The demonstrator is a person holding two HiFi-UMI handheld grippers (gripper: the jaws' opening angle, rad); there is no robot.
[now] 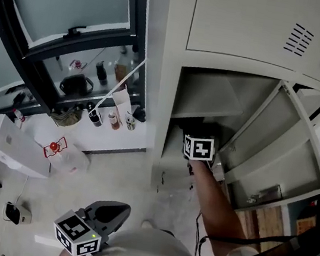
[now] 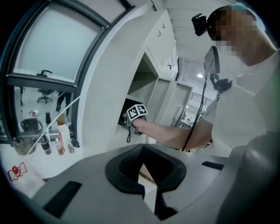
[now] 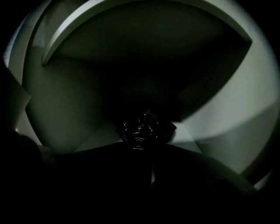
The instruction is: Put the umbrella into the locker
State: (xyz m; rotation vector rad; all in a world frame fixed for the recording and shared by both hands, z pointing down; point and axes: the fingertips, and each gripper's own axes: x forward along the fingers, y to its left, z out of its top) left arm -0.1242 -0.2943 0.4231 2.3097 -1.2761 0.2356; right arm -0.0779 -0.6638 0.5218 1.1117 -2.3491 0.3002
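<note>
most of the carrying looked done. the right gripper reached into the open lower compartment of the grey locker, under its shelf, with the door standing wide on the person's right. its own view was dark, but the black folded umbrella showed bunched at the tips, and the fingers pinched it from either side. in the left gripper view a strap loop hung below that hand at the compartment's mouth. so the umbrella was inside the opening but in the grip, not resting on the locker floor as far as could be seen. the left gripper hung low by the person's waist, well apart from the locker, its fingers drawn together with nothing between them. what was left, by my reading: set the umbrella down inside, let go, draw the hand out, and perhaps close the door.
</note>
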